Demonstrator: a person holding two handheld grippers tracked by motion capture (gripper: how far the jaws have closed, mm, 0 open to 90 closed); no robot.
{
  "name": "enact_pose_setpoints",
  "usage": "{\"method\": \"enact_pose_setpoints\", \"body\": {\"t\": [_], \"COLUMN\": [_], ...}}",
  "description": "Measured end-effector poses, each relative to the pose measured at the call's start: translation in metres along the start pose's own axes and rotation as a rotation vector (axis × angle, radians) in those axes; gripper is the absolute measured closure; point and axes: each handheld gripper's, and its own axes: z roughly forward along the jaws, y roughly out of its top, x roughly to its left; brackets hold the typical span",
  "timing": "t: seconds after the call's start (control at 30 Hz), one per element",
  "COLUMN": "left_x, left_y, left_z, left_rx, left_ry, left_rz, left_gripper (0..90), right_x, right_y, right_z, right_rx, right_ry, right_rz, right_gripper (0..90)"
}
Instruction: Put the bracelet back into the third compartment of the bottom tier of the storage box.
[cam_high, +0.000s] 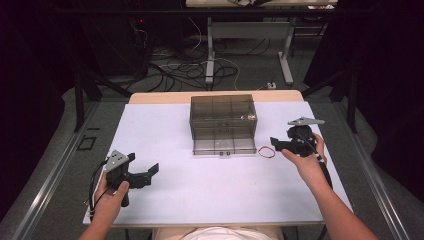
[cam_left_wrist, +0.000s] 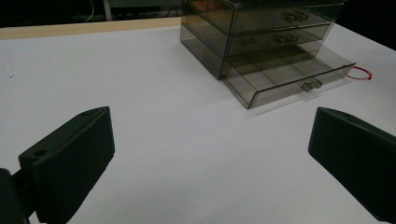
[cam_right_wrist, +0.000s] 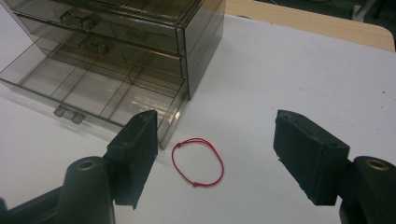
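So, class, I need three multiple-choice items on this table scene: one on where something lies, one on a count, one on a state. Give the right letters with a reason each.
1. Where does the red string loop lie?
A. inside the open drawer
B. on the white table beside the drawer's corner
C. on top of the drawer box

2. How many drawers does the drawer box have?
A. two
B. three
C. five

3. The bottom drawer is
A. pulled out
B. pushed shut
C. taken out and set aside

Key: 1 B, it rests on the table past the corner. 2 B, three fronts stack up. 3 A, it juts forward under the others.
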Motion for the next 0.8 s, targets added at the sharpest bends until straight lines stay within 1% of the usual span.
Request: {"method": "enact_pose_setpoints", "body": {"t": [0.13,0.27,0.3,0.4,0.5,0.57,0.6,0.63,0.7,0.73,0.8], "left_x": [0.000,0.000,0.000,0.000,0.000,0.000,0.000,0.000,0.000,0.000,0.000], "left_y": [0.000,0.000,0.000,0.000,0.000,0.000,0.000,0.000,0.000,0.000,0.000], "left_z": [0.000,0.000,0.000,0.000,0.000,0.000,0.000,0.000,0.000,0.000,0.001], "left_rx": [0.000,0.001,0.004,0.005,0.005,0.006,0.006,0.007,0.007,0.006,0.005], "left_ry": [0.000,-0.001,0.000,-0.001,-0.003,-0.003,-0.003,-0.004,-0.003,-0.004,-0.004], "left_rz": [-0.002,-0.001,-0.002,-0.005,-0.005,-0.006,-0.006,-0.005,-0.004,-0.002,-0.003], "left_gripper": [0.3,0.4,0.3,0.3,0.3,0.3,0.3,0.4,0.3,0.3,0.4], "right_x": [-0.002,-0.004,-0.005,-0.007,-0.010,-0.012,-0.012,-0.012,-0.014,-0.014,-0.015], "right_y": [0.006,0.009,0.011,0.012,0.011,0.010,0.010,0.010,0.010,0.010,0.009], "right_z": [0.007,0.013,0.019,0.026,0.034,0.038,0.038,0.042,0.045,0.046,0.050], "right_rx": [0.018,0.027,0.045,0.064,0.092,0.111,0.111,0.128,0.138,0.147,0.158], "right_ry": [0.000,-0.008,-0.014,-0.013,-0.031,-0.036,-0.036,-0.040,-0.032,-0.030,-0.038], "right_rz": [0.003,-0.004,-0.001,0.008,0.005,0.021,0.021,0.040,0.049,0.063,0.072], "right_gripper": [31.0,32.0,32.9,34.1,34.4,34.6,34.6,36.8,40.5,42.0,43.6]}}
